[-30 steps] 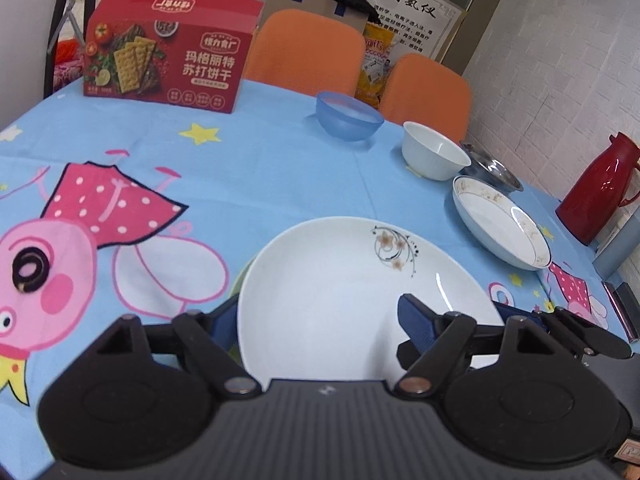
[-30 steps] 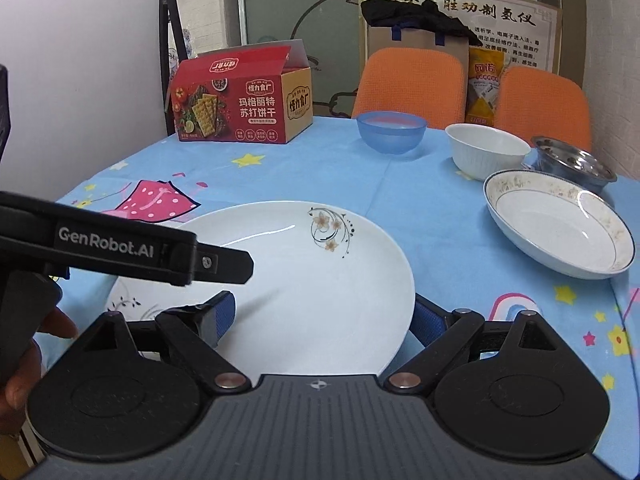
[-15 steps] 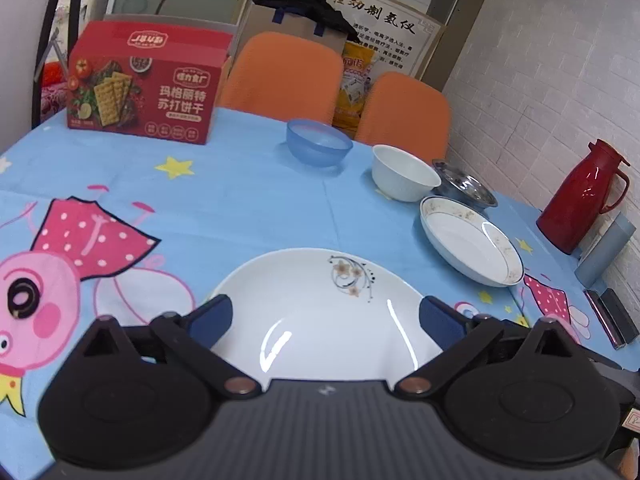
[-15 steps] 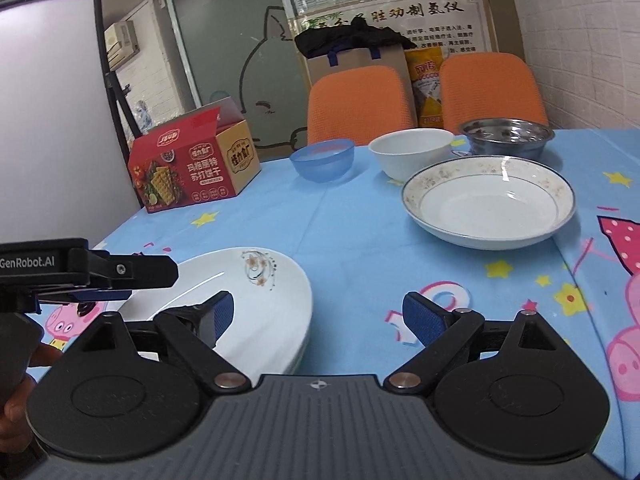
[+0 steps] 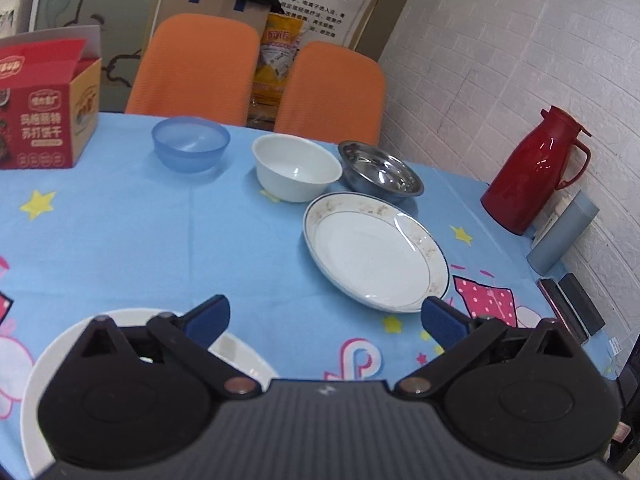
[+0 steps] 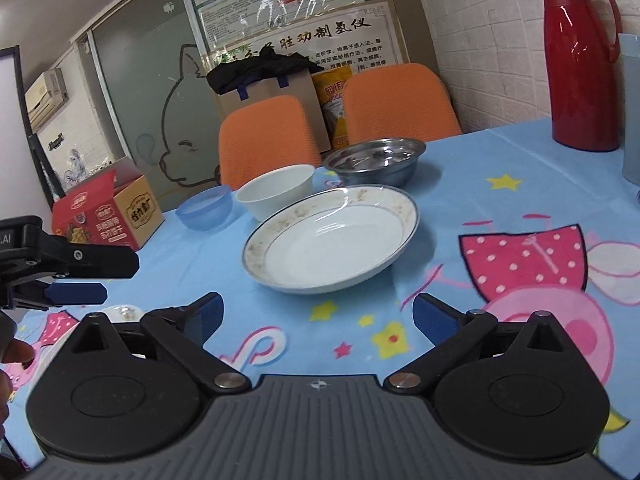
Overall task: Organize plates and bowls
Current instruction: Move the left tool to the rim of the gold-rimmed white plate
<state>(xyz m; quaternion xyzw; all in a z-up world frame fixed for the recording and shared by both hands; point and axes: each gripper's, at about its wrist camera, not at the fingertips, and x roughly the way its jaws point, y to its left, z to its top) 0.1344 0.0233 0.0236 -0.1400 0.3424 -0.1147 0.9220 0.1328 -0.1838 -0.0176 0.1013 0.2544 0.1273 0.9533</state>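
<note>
Two grippers up, both spread wide with nothing between the pads: left gripper (image 5: 324,316) has just been opening and is clear of the flower plate (image 5: 36,384), which sits flat on the tablecloth (image 5: 160,248) at its near-left edge; right gripper (image 6: 316,314) hangs over bare cloth, facing the rimmed plate (image 6: 332,240). Progress, my read: one plate placed near, nothing stacked on it yet, so early stage, most of the sorting left. Count, near to far: 2 plates (flower plate nearest, rimmed plate mid-table, well apart from each other); 3 bowls in a row behind, white bowl (image 5: 298,172) just beside the rimmed plate's far edge, steel bowl (image 5: 380,176) beside that, blue bowl (image 5: 190,148) off to the left, apart from the others. Likely next: rimmed plate onto the flower plate, then nest the bowls; it's deep and glossy, so an edge grip could slip. Non-task stuff: 1 cracker box (image 5: 44,120) far left, 1 red thermos (image 5: 532,172) far right by the wall, 2 orange chairs (image 5: 196,68) behind the table.
</note>
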